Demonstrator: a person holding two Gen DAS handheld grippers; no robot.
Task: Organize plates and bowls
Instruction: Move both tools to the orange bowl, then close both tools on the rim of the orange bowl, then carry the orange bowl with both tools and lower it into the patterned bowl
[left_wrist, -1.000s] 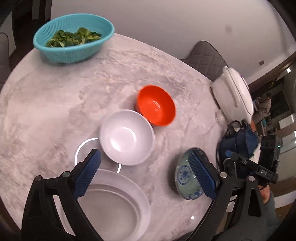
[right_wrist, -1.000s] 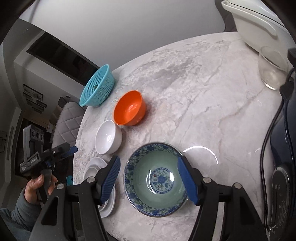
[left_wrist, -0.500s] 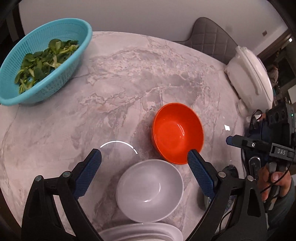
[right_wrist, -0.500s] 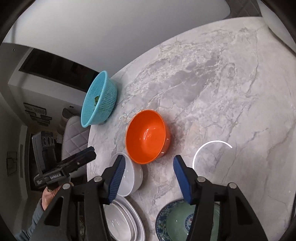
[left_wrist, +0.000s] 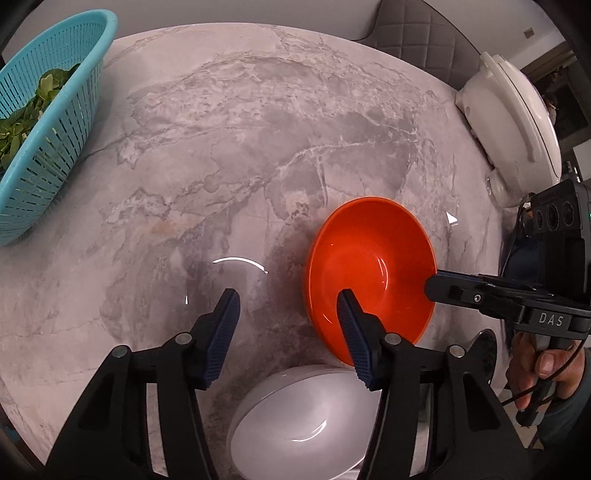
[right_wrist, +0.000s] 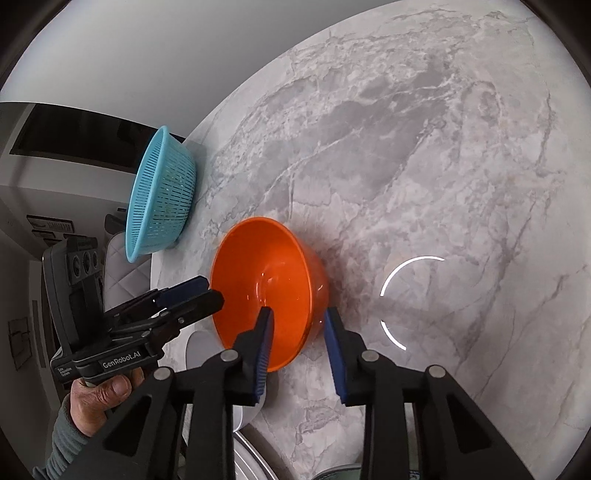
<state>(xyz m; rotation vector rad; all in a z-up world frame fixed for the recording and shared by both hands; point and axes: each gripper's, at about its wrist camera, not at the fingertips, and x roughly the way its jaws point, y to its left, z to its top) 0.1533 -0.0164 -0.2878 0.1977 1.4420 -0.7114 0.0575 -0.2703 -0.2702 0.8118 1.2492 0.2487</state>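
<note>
1. The left claw (left_wrist: 286, 325) is unclenched and grips nothing. Its jaws have just been closing. The orange bowl (left_wrist: 369, 273) has its near-left wall between them: one finger hangs over the inside, the other stands outside over bare table (left_wrist: 221, 147). Neither pad presses yet.
2. The right claw (right_wrist: 297, 325) is narrower but also not clamped, its jaws having just been closing too. The bowl's opposite wall stands between its fingers: one is inside, and the other is just beside the outer wall. Whether that outer pad touches I cannot tell.
3. The orange bowl sits on the table just ahead of both claws, which straddle its rim from opposite sides. It looks slightly tipped, but I cannot be sure.
4. The white bowl (left_wrist: 303, 421) lies below the left claw, on the person's side of the orange one and just beside it. White plates (right_wrist: 251, 458) show under the right claw, seemingly nested.
5. The blue colander (left_wrist: 48, 147) of greens is far to the left claw's left. The white cooker (left_wrist: 509, 122) is far to its right.
6. Progress, as I judge it, is early. The plates may already be stacked, but the bowls lie apart.
7. The step in hand is taking hold of the orange bowl.
8. What is left is to clamp, lift and nest it with the other bowls.
</note>
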